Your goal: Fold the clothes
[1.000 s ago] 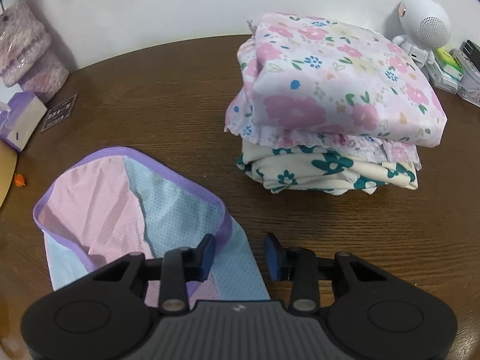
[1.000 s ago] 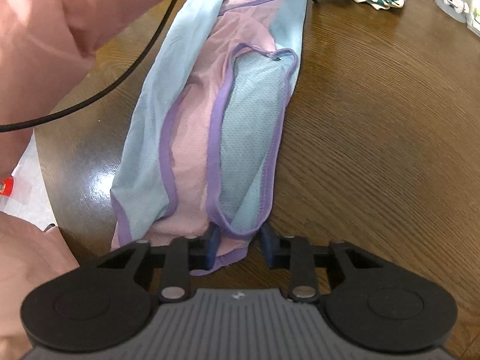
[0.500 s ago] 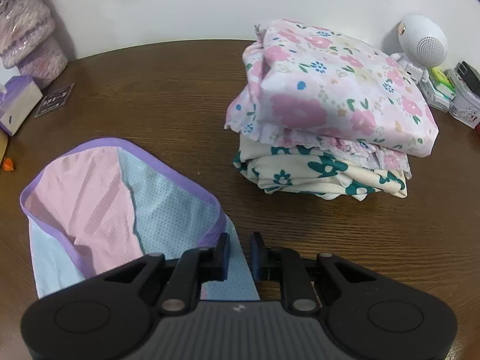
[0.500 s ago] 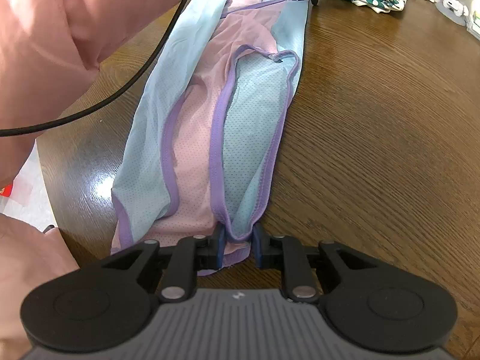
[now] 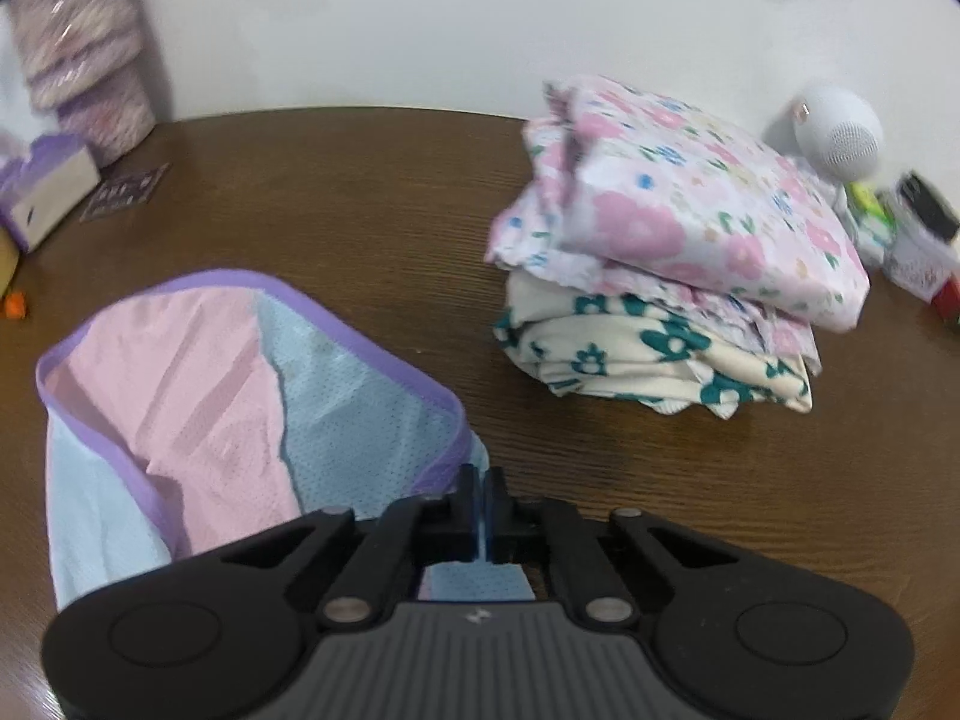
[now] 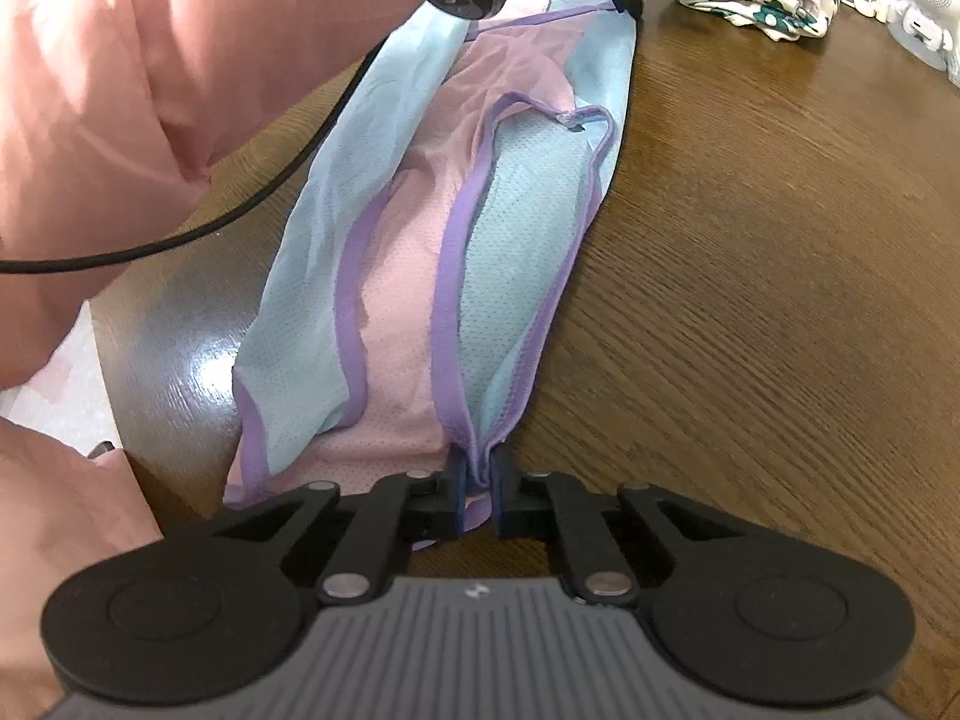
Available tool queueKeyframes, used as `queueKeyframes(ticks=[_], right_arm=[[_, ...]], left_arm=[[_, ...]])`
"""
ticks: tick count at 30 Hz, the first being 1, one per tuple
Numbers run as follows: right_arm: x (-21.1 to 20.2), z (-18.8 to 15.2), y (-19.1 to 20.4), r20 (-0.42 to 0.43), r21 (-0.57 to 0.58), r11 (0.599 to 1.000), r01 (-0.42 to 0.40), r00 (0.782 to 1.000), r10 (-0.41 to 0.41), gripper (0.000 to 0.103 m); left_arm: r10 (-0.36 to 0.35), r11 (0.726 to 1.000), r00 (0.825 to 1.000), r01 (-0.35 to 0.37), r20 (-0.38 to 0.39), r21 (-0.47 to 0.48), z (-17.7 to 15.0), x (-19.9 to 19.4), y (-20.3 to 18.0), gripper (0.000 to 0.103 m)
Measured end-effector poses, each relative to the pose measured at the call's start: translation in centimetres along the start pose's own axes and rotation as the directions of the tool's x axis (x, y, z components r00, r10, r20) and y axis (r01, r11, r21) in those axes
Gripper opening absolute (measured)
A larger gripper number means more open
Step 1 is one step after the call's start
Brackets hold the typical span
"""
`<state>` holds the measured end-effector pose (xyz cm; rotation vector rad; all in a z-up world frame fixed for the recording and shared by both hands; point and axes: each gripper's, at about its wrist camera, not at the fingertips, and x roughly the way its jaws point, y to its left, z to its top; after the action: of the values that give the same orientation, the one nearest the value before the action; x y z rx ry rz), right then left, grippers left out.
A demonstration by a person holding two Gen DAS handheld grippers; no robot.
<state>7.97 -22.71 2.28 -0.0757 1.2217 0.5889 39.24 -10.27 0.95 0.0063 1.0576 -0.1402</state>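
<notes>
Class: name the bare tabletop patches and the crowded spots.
Bare brown wooden table lies between the pastel mesh garment and the stack of folded floral clothes, and beyond the garment. Crowded: right of the stack, around the white speaker.

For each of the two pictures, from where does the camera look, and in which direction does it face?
Left wrist: sits on the left claw, which pinches the pastel garment; faces the folded pile and wall.
Right wrist: sits on the right claw, pinching the garment's near end; looks along it toward the person's pink sleeve.
Shared: garment, pile, wooden table.
</notes>
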Motion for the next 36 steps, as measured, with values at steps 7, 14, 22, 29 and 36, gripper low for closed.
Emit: queueKeyframes(ticks=[7, 14, 22, 29, 36], right_arm=[[-1.1, 0.3, 0.9, 0.021, -0.049, 0.999, 0.018, 1.0, -0.017, 0.006], [-2.6, 0.9, 3.2, 0.044, -0.14, 0.989, 0.045, 0.998, -0.039, 0.005], [-3.8, 2.1, 8.4, 0.036, -0.305, 0.952, 0.022, 0.999, -0.012, 0.005], [-1.9, 2.6, 12.1, -0.024, -0.385, 0.923, -0.007, 1.0, -0.003, 0.005], [-0.8, 3.1, 11.8, -0.045, -0.365, 0.93, 0.029, 0.998, -0.049, 0.005]], left_arm=[[-0.052, 0.998, 0.998, 0.053, 0.03, -0.029, 0.2, -1.0, 1.4, 0.0], [-0.104, 0.993, 0.99, 0.11, 0.097, -0.05, 1.0, -4.5, 4.0, 0.0], [-0.133, 0.984, 0.974, 0.152, 0.183, -0.091, -0.1, -9.8, 10.9, 0.0], [-0.153, 0.968, 0.972, 0.184, 0.178, -0.172, -3.2, -10.1, 18.0, 0.0], [-0.224, 0.968, 0.965, 0.236, 0.136, -0.083, -3.4, -8.5, 16.2, 0.012]])
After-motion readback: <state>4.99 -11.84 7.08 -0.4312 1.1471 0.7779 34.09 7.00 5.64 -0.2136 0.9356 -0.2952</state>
